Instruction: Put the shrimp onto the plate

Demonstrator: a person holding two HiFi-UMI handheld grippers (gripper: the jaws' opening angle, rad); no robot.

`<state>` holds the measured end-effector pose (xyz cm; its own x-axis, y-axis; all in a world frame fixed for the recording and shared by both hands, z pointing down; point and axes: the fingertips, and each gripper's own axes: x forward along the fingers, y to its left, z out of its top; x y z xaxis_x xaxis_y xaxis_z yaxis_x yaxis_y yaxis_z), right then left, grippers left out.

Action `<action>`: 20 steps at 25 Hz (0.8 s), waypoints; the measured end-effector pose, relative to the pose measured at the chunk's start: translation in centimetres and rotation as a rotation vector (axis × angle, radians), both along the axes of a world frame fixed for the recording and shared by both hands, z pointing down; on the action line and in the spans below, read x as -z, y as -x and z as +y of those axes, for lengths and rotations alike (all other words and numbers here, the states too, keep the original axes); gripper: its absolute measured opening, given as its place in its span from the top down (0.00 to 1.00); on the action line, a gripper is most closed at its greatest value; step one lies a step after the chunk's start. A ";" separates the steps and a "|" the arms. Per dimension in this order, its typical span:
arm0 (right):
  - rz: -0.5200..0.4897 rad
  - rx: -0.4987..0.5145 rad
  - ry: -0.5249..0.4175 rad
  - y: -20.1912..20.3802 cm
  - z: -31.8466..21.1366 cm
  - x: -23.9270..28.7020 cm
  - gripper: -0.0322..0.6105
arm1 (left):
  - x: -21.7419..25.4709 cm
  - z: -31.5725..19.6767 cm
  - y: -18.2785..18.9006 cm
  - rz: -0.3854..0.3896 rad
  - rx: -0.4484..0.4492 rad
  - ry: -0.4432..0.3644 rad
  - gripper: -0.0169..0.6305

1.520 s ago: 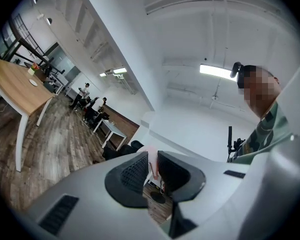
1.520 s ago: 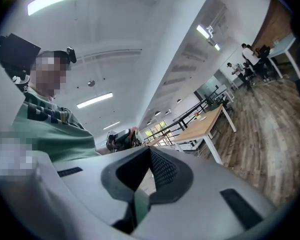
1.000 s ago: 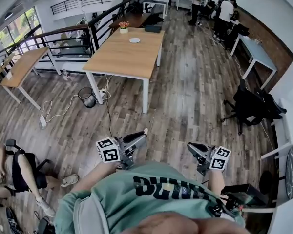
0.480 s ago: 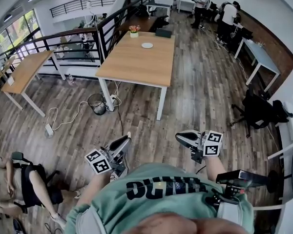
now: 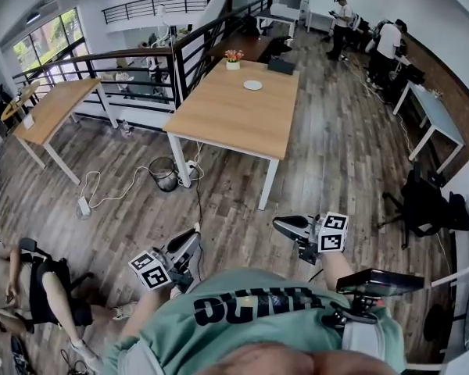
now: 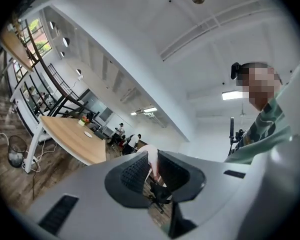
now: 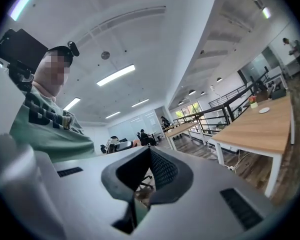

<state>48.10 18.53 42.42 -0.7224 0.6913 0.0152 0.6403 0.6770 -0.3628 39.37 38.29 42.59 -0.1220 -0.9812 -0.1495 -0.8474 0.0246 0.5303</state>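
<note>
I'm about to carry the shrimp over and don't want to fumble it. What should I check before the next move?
1. Shrimp held: ok. The left gripper pinches the pink shrimp.
2. Right gripper free: ok. Its jaws are together with nothing between them.
3. Plate found: ok. The white plate lies on the wooden table, near the flower pot.
4. Plate within reach: not ok. The table stands well across the floor.
5. Path clear: not ok. A bin and cables lie by the table's near leg.
</note>
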 end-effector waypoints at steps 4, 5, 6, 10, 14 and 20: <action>-0.030 0.060 -0.007 3.2 -6.1 0.7 0.94 | 1.7 -5.0 2.4 -0.030 0.085 -0.010 0.88; -0.035 0.070 -0.010 3.8 -7.8 1.0 0.94 | 2.1 -6.5 2.8 -0.030 0.097 -0.018 0.88; -0.042 0.079 -0.012 4.4 -9.6 1.2 0.94 | 2.3 -8.1 3.0 -0.029 0.105 -0.023 0.88; -0.068 0.109 0.002 6.9 -15.3 1.8 0.94 | 2.9 -13.5 4.6 -0.028 0.140 -0.008 0.88; -0.058 0.128 0.031 8.1 -19.5 0.3 0.94 | 2.8 -18.0 5.4 -0.031 0.150 0.014 0.88; -0.034 0.108 0.076 10.7 -24.4 -1.0 0.94 | 2.4 -22.3 7.9 -0.016 0.144 0.049 0.88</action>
